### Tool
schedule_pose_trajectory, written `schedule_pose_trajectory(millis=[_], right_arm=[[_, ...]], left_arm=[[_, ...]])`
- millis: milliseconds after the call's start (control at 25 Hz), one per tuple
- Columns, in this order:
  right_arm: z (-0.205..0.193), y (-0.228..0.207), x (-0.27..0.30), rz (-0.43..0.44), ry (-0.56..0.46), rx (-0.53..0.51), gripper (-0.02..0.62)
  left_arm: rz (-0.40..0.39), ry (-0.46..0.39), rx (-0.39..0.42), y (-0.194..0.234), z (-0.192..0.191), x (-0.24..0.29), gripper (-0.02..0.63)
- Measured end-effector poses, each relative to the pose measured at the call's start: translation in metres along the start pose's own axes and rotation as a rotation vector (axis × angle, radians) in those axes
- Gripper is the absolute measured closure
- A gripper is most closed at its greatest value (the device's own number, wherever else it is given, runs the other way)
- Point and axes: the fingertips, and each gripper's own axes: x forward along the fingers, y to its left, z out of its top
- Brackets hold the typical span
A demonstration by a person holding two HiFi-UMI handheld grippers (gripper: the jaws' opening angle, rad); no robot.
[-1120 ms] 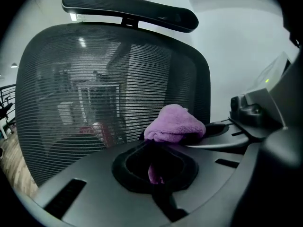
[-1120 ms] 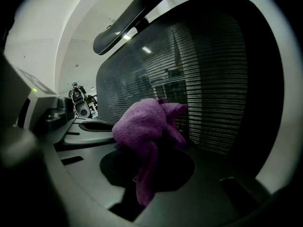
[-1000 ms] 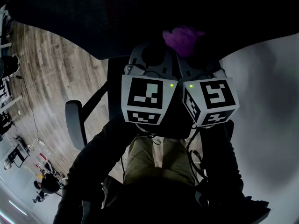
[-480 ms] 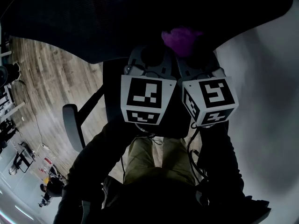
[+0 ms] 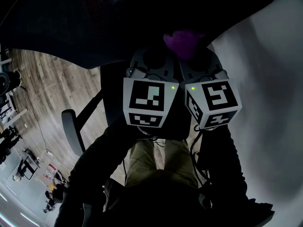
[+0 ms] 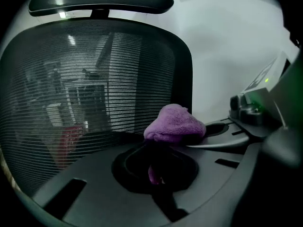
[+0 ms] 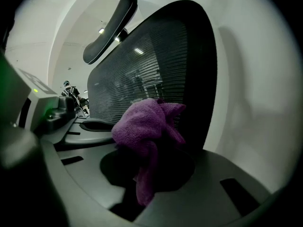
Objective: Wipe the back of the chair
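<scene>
Black mesh chair back (image 5: 94, 27), 1 only, across top of head view. Vs 1 s ago: swung, R edge now higher & further left, more white wall (image 5: 265, 79) bared. 1 purple cloth (image 7: 147, 126) bunched just in front of mesh nr back's R edge, contact unclear, spot unchanged. 2 grippers side by side: left gripper (image 6: 158, 171) shut, w/ cloth tail pinched betw. jaws; right gripper (image 7: 144, 178) also clamped on cloth, fold hanging down. 1 headrest (image 6: 99, 1) above back. 1 armrest (image 5: 71, 131), slid left over wood floor (image 5: 42, 89).
</scene>
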Motion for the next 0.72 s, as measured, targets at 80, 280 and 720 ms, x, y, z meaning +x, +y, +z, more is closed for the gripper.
schedule_pose_trajectory(millis=[80,280,720], right_arm=[[0.006,-0.011,-0.006,-0.004,0.001,0.002,0.538],[0.002,-0.032,-0.027,-0.027,-0.007,0.015,0.538],[-0.019,-0.04,-0.033,-0.064,-0.014,0.035,0.538]], left_arm=[[-0.005,0.002,0.002,-0.009,0.009,0.006,0.601],[-0.022,0.005,0.024,-0.036,0.013,0.014,0.6],[-0.064,0.008,0.039,-0.051,-0.004,0.021,0.6]])
